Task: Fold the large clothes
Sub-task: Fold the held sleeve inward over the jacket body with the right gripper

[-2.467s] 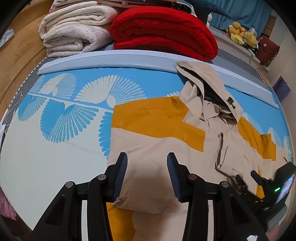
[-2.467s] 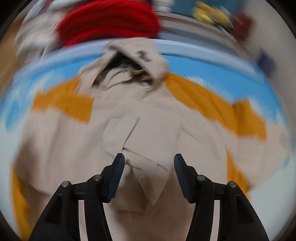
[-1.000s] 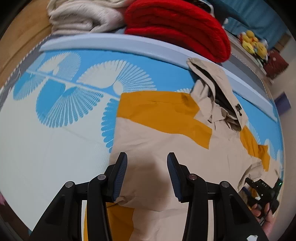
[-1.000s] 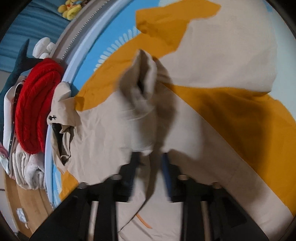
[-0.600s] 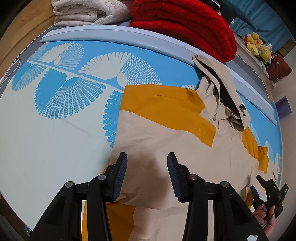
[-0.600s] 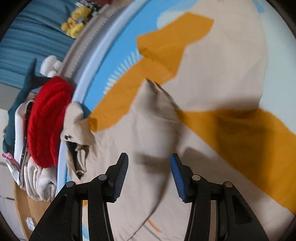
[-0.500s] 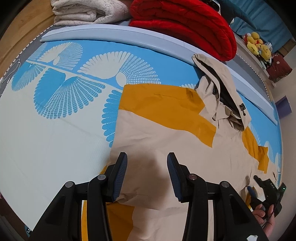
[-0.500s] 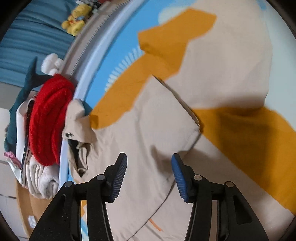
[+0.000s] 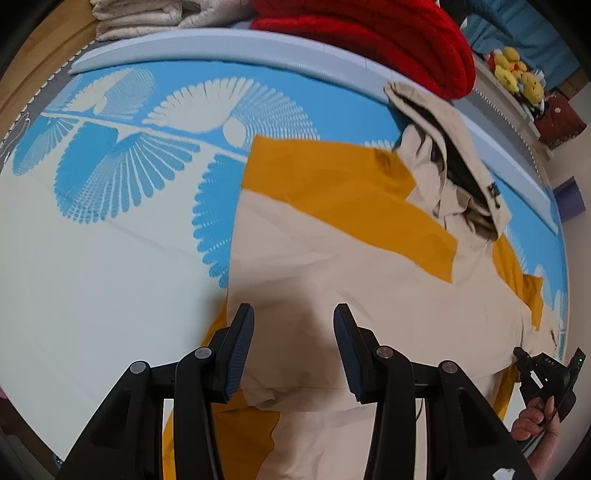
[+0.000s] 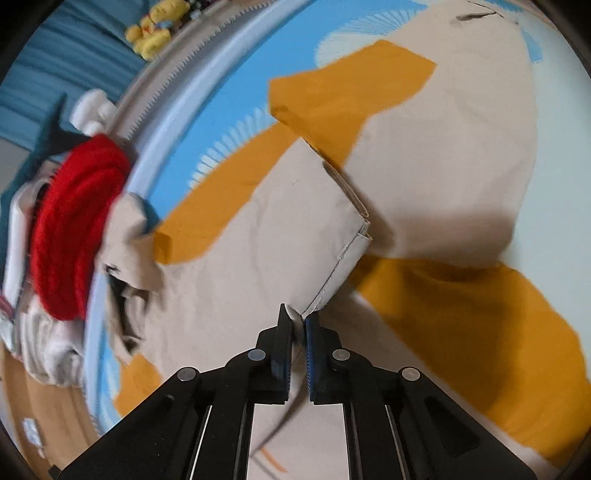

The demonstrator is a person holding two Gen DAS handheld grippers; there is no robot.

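Left wrist view: the left gripper hangs low over the hooded jacket, its 2 blue-padded fingers spread well apart with nothing between them. The jacket, beige with mustard-orange panels, lies spread flat on a bed sheet printed with blue and white fan shapes. Its hood points toward a pale blue bolster at the far edge of the sheet. Behind the bolster sit a folded red blanket and a folded cream blanket, side by side. Yellow plush toys sit further off to the right. At the lower right, the right gripper shows at the jacket's right edge, held in a bare hand.

Right wrist view: the right gripper has its 2 fingers pressed together on a beige hem corner of the jacket, with a sliver of cloth showing between the pads. From the pinched corner a stitched edge runs up and away, and the flap it belongs to is folded over the jacket body. An orange panel lies to the right of the fingers. The hood lies at the left, just beside the bolster, with the red blanket beyond it, blurred. The yellow plush toys appear at the top left.
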